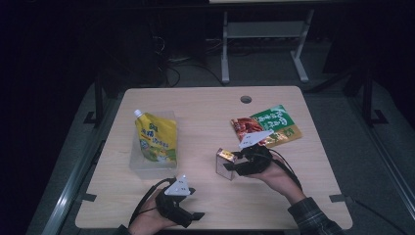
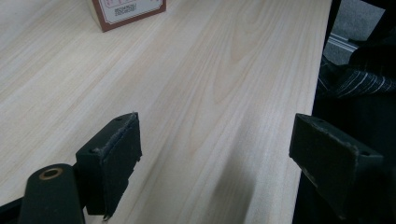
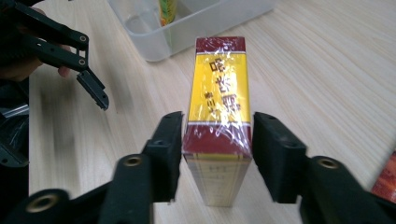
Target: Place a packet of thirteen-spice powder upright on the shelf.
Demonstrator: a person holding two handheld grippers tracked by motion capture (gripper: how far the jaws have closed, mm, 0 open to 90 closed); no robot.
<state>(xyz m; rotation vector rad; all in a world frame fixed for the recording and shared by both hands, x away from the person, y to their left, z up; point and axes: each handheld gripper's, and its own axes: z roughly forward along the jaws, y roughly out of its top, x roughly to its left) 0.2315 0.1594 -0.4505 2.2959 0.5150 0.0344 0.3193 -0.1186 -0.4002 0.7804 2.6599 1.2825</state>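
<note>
Your right gripper [image 3: 217,140] has its two black jaws pressed against the sides of a small box [image 3: 218,100] wrapped in clear film, yellow and dark red on top. In the high view the box [image 1: 226,163] stands upright near the middle of the wooden table [image 1: 205,107], just left of your right hand. Your left gripper [image 2: 215,154] rests near the table's near edge, jaws wide apart with nothing between them. Far left, a yellow spouted pouch [image 1: 155,137] lies in a clear plastic tub [image 1: 139,166]. Far right lies a green and red packet [image 1: 269,125].
</note>
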